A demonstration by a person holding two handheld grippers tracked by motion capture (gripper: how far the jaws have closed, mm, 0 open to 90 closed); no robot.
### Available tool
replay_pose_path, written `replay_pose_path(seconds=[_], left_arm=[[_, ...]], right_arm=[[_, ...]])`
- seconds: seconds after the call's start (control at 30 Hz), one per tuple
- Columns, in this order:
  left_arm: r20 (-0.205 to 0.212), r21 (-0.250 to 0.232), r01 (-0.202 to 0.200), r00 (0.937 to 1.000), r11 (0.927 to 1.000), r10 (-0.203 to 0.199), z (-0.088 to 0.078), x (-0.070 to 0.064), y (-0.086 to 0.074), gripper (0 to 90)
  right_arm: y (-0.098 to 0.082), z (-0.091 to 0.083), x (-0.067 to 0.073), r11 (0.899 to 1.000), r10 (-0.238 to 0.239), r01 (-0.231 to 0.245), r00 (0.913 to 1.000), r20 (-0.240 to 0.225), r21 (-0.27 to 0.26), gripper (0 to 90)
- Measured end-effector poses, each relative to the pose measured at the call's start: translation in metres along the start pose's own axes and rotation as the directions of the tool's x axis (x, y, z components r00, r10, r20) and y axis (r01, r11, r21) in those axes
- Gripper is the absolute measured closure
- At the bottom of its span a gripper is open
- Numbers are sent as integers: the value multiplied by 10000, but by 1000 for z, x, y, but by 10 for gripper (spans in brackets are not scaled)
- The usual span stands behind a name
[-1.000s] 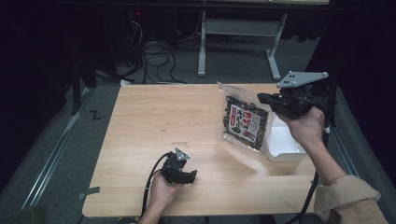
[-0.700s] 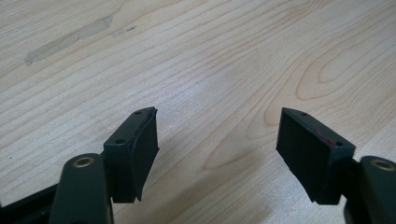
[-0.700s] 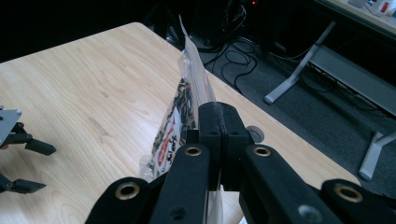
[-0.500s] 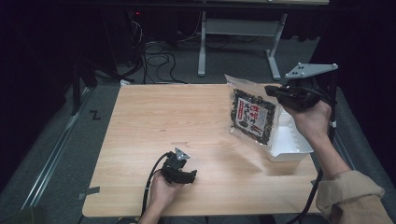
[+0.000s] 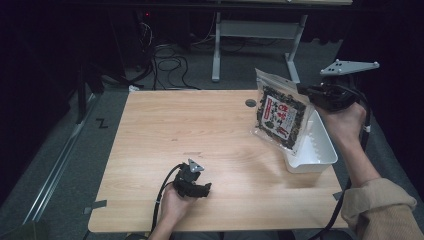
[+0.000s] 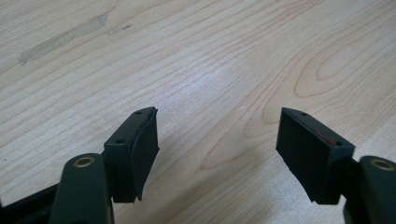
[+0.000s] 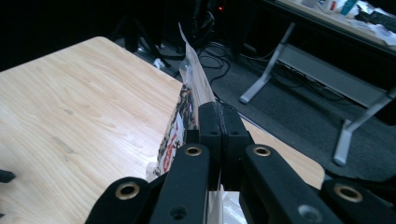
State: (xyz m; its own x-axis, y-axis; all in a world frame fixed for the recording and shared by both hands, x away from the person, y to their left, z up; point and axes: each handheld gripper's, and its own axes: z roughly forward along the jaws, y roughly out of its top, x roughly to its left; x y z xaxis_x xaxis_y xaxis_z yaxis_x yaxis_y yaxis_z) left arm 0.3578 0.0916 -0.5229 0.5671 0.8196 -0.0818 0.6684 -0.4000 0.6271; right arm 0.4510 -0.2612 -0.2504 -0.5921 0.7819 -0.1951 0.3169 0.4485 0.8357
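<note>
A clear snack bag [image 5: 280, 114] with dark contents and a red-and-white label hangs in the air over the table's right side, above a white tray [image 5: 320, 152]. My right gripper [image 5: 303, 90] is shut on the bag's upper right edge. In the right gripper view the closed jaws pinch the bag [image 7: 189, 95] edge-on, and my right gripper [image 7: 219, 121] points toward the table's far side. My left gripper [image 5: 204, 190] rests low near the table's front edge, held in a hand. Its jaws stand wide apart over bare wood in the left gripper view, my left gripper [image 6: 217, 140] holding nothing.
The wooden table [image 5: 200, 130] has a small round hole [image 5: 250, 102] near its far edge. Behind the table stand a metal desk frame [image 5: 250, 30] and loose cables [image 5: 165, 52] on the grey floor. Dark curtains surround the area.
My right gripper has lifted the bag and carried it up and to the right, turning it more upright over the tray. The left gripper has stayed put.
</note>
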Motion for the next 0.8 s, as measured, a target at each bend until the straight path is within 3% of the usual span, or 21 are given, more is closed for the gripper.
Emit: replay_pose_path(seconds=[0.4,0.57,0.8], left_arm=[[17,37,25,10000,10000,-26,1,0,0,301],[-6,31,16,10000,10000,-16,1,0,0,301],[-5,68,-20,10000,10000,20,1,0,0,301]], right_arm=[[-6,-8,-23,9995,276,-263,9970,725,-187,900],[-13,-16,-36,9973,702,-672,9916,1083,-304,900],[-20,-24,-47,9965,815,-781,9867,1404,-296,900]])
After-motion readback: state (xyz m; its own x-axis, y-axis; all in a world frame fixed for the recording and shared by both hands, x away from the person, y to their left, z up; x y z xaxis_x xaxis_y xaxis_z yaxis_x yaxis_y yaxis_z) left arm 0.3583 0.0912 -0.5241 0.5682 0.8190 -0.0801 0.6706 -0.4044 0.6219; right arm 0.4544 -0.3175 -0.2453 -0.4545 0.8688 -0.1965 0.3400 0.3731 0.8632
